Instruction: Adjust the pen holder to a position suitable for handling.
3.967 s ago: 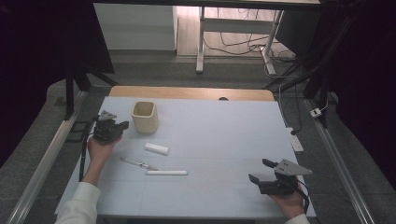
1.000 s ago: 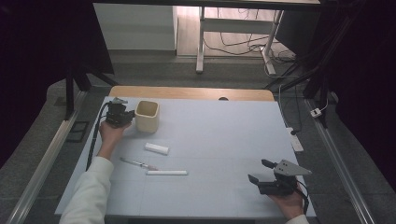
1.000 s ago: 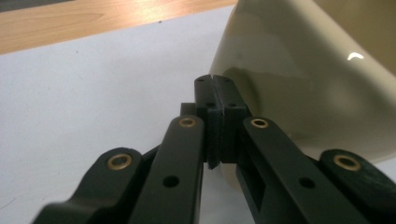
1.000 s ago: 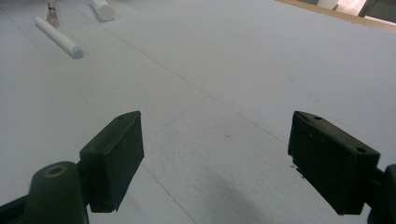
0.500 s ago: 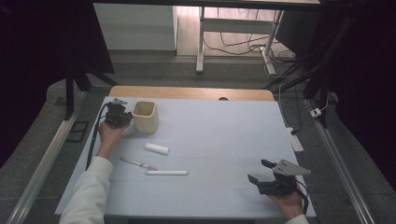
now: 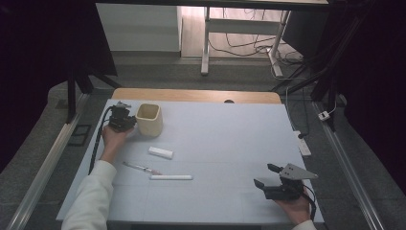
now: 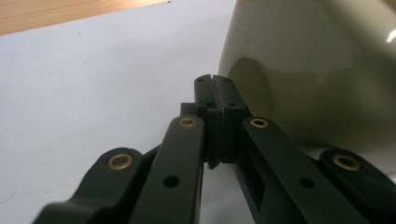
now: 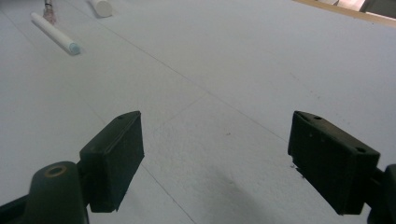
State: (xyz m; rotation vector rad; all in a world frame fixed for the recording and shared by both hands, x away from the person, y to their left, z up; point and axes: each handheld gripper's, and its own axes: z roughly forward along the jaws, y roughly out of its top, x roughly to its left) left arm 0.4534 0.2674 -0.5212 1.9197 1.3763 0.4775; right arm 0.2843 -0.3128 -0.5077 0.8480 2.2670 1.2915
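Note:
A cream cup (image 6: 149, 119) stands upright at the far left of the pale blue table (image 6: 225, 139). My left gripper (image 6: 123, 116) sits just left of the cup. In the left gripper view its jaws (image 7: 215, 80) are pressed together with nothing between them, and the cup wall (image 7: 322, 70) rises close on the right. Whether they touch the cup I cannot tell. My right gripper (image 6: 266, 175) rests near the front right edge, open and empty. In the right gripper view its two pads (image 8: 116, 154) stand wide apart over bare table.
A short white block (image 6: 160, 152), a thin pen-like item (image 6: 141, 168) and a long white stick (image 6: 171, 177) lie left of centre. The stick (image 8: 53, 32) and the block (image 8: 101, 7) appear far off in the right gripper view. A wooden strip (image 6: 196, 95) borders the far edge.
Since the earliest frame my left gripper has moved away from the person and rightward, up beside the cup. Over the last second it has barely shifted. The right gripper has stayed put.

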